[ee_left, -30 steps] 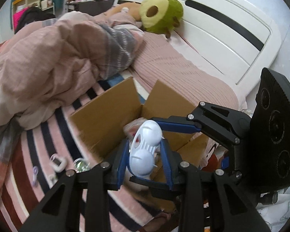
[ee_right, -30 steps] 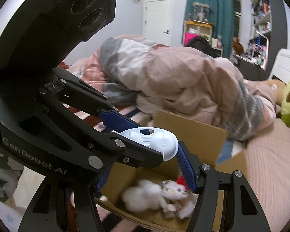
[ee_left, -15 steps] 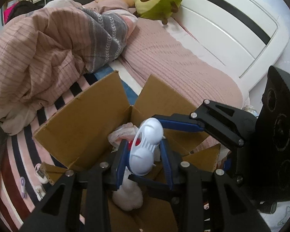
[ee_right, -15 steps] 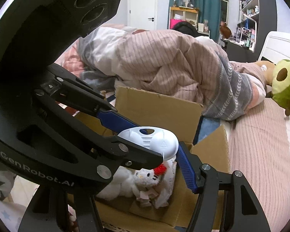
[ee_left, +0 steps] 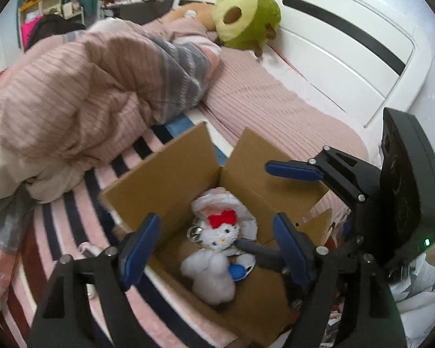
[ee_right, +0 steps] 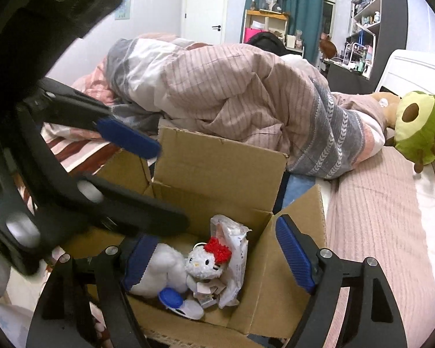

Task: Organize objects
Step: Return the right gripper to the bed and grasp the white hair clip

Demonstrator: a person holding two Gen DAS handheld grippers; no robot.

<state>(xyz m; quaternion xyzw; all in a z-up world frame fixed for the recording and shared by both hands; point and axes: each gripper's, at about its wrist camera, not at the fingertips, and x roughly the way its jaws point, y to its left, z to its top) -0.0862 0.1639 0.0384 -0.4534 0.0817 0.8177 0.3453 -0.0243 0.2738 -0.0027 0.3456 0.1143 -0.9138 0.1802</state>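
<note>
An open cardboard box (ee_left: 165,179) stands on the striped bedspread; it also shows in the right wrist view (ee_right: 217,168). Inside lie a white cat plush with a red bow (ee_left: 217,237) (ee_right: 200,264), a plastic packet (ee_right: 235,249) and the white and blue plastic item (ee_left: 240,269) (ee_right: 179,304). My left gripper (ee_left: 214,246) is open and empty above the box. My right gripper (ee_right: 217,255) is open and empty over the box too; it shows at the right of the left wrist view (ee_left: 293,171).
A rumpled pink and grey duvet (ee_left: 81,92) lies behind the box. A green avocado plush (ee_left: 246,26) sits by the white headboard (ee_left: 348,43). Small loose items (ee_left: 87,249) lie on the bedspread left of the box.
My left gripper has opened and let go of the white and blue item, which now lies in the box beside the plush. Both grippers stay over the box.
</note>
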